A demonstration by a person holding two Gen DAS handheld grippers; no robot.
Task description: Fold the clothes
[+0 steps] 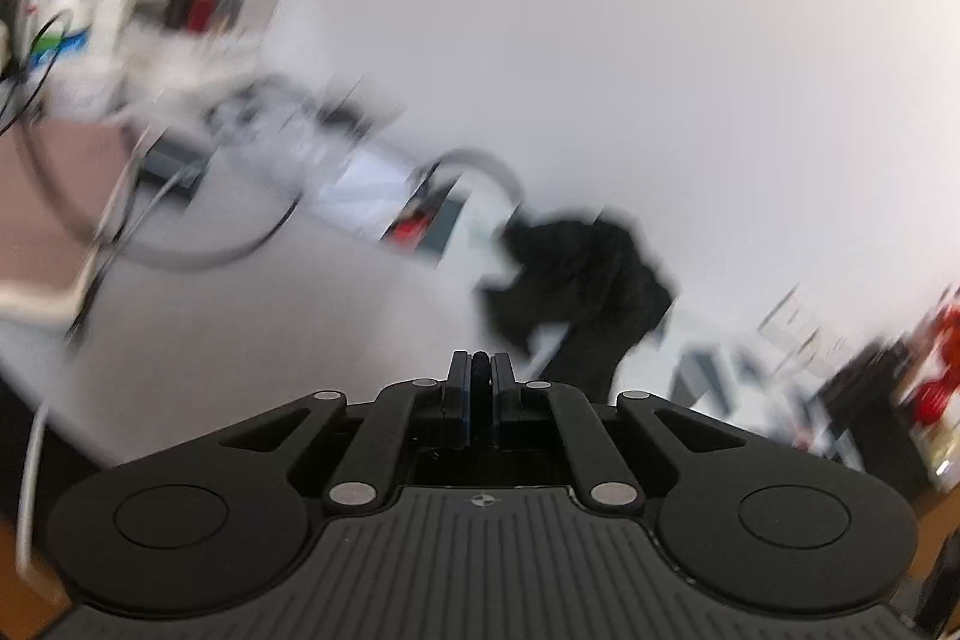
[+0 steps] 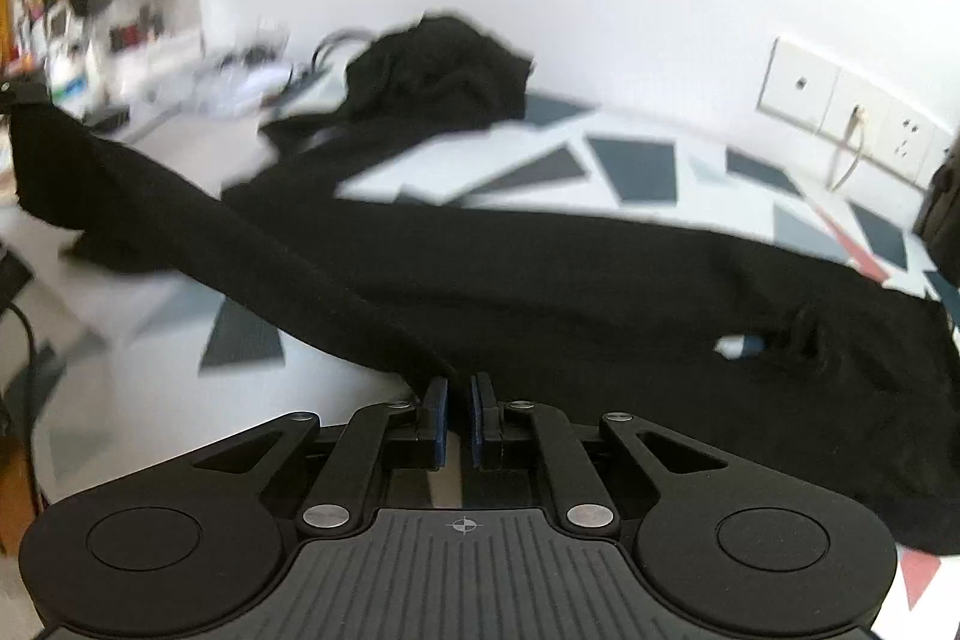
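Two grippers [image 1: 479, 370] [image 2: 459, 388], pinching soft black garment [image 2: 540, 280]

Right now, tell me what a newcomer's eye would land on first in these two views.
The black garment dominates the right wrist view, stretched across the patterned table cover, with the right gripper closed on its near edge. In the blurred left wrist view, the left gripper pinches black fabric, and a dark crumpled heap lies beyond it.

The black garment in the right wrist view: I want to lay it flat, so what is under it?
The black garment lies over a white cover with grey and red shapes. Whatever lies beneath the cloth itself is hidden.
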